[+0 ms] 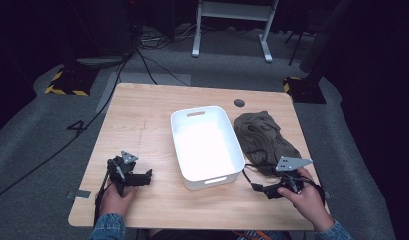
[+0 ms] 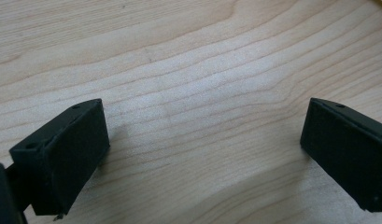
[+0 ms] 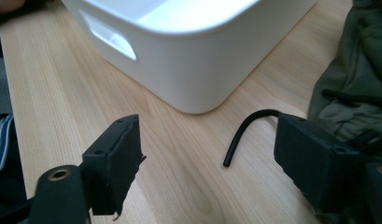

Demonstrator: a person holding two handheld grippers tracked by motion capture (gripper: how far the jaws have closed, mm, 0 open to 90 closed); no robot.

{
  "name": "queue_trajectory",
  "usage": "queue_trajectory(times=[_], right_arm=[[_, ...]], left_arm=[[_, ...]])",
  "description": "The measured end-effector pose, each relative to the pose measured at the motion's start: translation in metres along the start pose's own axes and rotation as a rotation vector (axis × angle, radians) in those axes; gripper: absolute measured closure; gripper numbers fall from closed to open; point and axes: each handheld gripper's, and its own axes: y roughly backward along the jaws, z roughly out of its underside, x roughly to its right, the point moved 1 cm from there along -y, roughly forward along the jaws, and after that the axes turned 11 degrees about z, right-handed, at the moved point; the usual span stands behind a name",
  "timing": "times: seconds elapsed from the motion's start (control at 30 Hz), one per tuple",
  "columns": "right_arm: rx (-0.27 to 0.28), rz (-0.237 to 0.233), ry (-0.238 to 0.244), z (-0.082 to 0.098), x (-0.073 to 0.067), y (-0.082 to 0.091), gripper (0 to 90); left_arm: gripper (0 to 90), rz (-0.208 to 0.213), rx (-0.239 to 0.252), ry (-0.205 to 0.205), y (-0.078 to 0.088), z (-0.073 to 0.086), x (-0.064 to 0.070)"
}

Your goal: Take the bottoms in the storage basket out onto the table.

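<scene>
In the high view a pale wooden desk (image 1: pixel 142 130) filled the middle of the frame, with a white plastic bin (image 1: pixel 207 147) standing at its centre, its long side running from upper left to lower right and a slot handle cut into each short wall. Just to the right of the bin lay a crumpled olive-green garment (image 1: pixel 262 140), its near edge close beside the bin's right wall. At the lower right of that view a hand (image 1: pixel 307 197) held the right gripper (image 1: pixel 259 189), which sat low over the desk near the bin's lower right corner and just below the garment. In the right gripper view its two black jaws stood well apart with nothing between them but bare wood; the rounded corner of the bin (image 3: pixel 198 60) rose in the upper middle, the garment (image 3: pixel 357 74) showed at the right edge just behind the right jaw, and a black drawstring (image 3: pixel 242 133) curved out from it onto the desk between the jaws, touched by neither. At the lower left of the high view the other hand (image 1: pixel 117 197) held the left gripper (image 1: pixel 147 176) close to the desk, well apart from the bin. In the left gripper view its jaws were spread wide over the bare wood grain (image 2: pixel 198 93), holding nothing.
</scene>
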Motion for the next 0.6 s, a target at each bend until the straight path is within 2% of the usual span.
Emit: queue_trajectory(times=[0.1,0.27,0.37,0.6], right_arm=[[-0.007,0.003,0.009,0.007,-0.002,-0.004,23.6],[-0.021,0.050,0.007,0.022,-0.003,-0.011,23.5],[-0.034,0.052,-0.013,0.032,-0.003,-0.015,23.3],[-0.066,0.062,-0.003,0.046,-0.008,-0.022,22.1]], left_arm=[[1.4,0.000,0.000,0.000,0.000,0.000,0.000],[1.4,0.000,0.000,0.000,0.000,0.000,0.000],[1.4,0.000,0.000,0.000,0.000,0.000,0.000],[1.4,0.000,0.000,0.000,0.000,0.000,0.000]])
